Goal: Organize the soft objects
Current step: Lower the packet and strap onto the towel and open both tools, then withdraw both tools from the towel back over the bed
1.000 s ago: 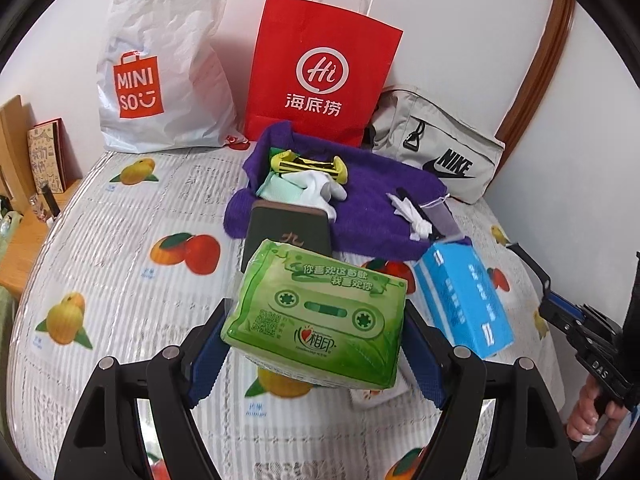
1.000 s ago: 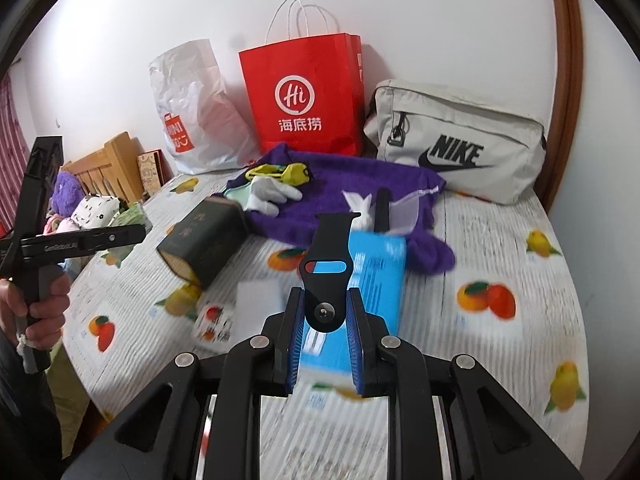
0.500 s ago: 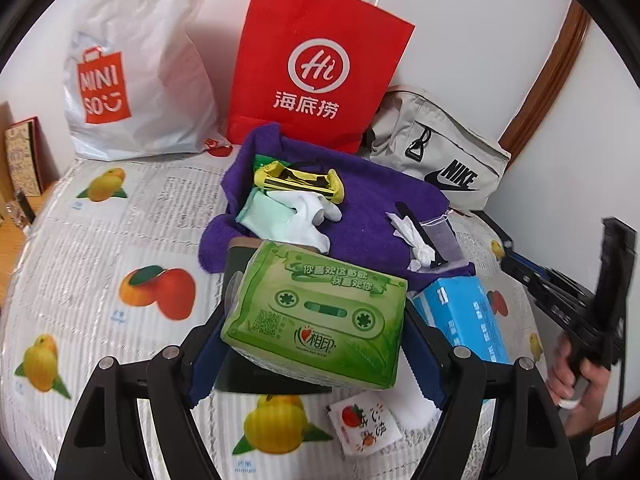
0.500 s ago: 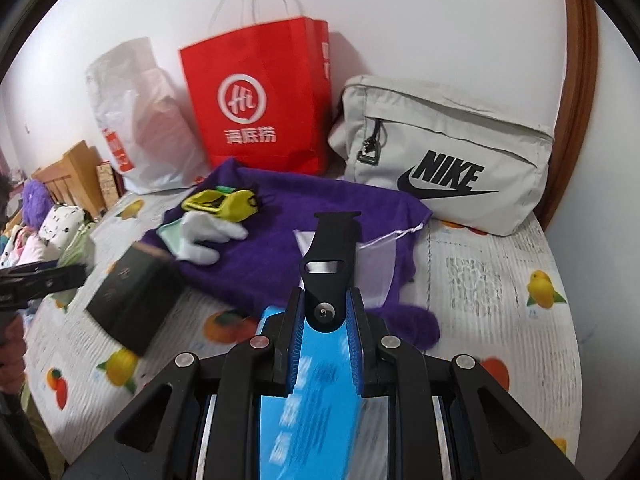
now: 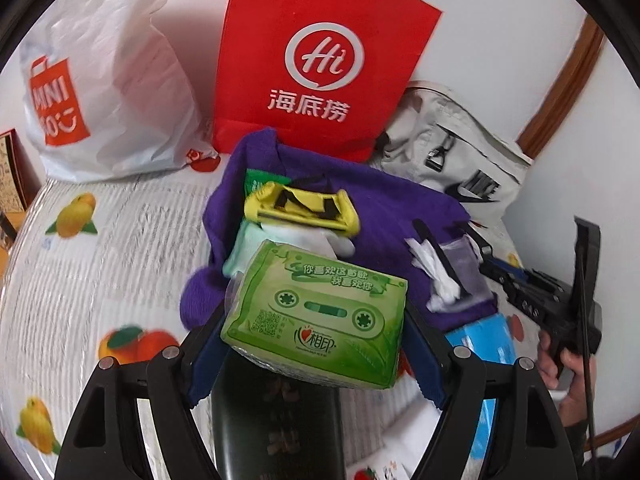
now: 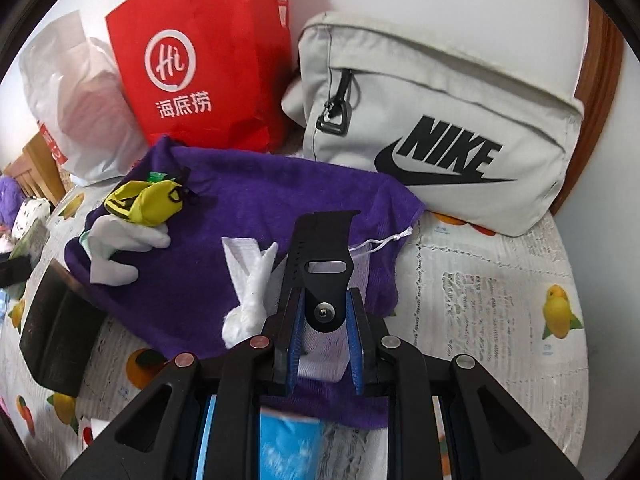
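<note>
Both grippers have moved in over the purple towel [image 6: 208,200] since a second ago, the left gripper [image 5: 316,344] squeezing the green tissue pack [image 5: 320,312] and the right gripper [image 6: 325,332] pinching the black strap [image 6: 320,256] (both held above the towel), so they look ready to be put down there.

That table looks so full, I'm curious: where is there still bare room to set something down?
Bare fruit-print tablecloth lies left of the purple towel, below the white Miniso bag. Another open patch sits right of the towel, below the grey Nike bag. The towel itself is crowded with a yellow pouch and white cloths.
</note>
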A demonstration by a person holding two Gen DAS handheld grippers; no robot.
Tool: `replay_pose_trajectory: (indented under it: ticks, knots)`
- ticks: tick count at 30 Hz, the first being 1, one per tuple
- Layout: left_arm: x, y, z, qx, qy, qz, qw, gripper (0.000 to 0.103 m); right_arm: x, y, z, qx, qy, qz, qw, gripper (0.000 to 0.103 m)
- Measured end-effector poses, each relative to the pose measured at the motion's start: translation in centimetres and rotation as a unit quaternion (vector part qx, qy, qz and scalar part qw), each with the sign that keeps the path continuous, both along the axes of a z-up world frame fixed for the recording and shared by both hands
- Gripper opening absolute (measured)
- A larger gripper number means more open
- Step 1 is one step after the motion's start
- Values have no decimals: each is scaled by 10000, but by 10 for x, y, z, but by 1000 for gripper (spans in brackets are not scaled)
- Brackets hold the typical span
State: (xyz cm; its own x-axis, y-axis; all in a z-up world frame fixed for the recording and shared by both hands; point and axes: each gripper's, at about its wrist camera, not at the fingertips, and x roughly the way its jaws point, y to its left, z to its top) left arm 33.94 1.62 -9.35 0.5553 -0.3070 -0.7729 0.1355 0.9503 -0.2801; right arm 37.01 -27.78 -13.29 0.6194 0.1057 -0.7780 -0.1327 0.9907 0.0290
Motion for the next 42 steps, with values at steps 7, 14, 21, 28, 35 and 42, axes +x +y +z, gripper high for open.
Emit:
replay_pose_trajectory:
  ticks: [7,14,21,28,35,42]
  knots:
    - [41,-1,-16,-148,274,208,9993,78,12,-4,-18,61,285,-22,9996,20]
    - [68,-14,-45,-107,716,148,9973,78,17,-5,-20,92,290,12,9995,20]
    - [74,-17,-50,-97,828,179,9964,78,16,-5,-19,118,252,47,9996,25]
    - [70,-14,-44,-160,797,231,9964,90,6,0,-8,114,30,168,9998,58]
    - [54,-7,-28,-290,653,255,9971,90,-7,7,5,57,-22,217,9997,59]
    - [29,4,0,-301,309,286,9987,90,-34,12,19,54,-69,248,9997,59]
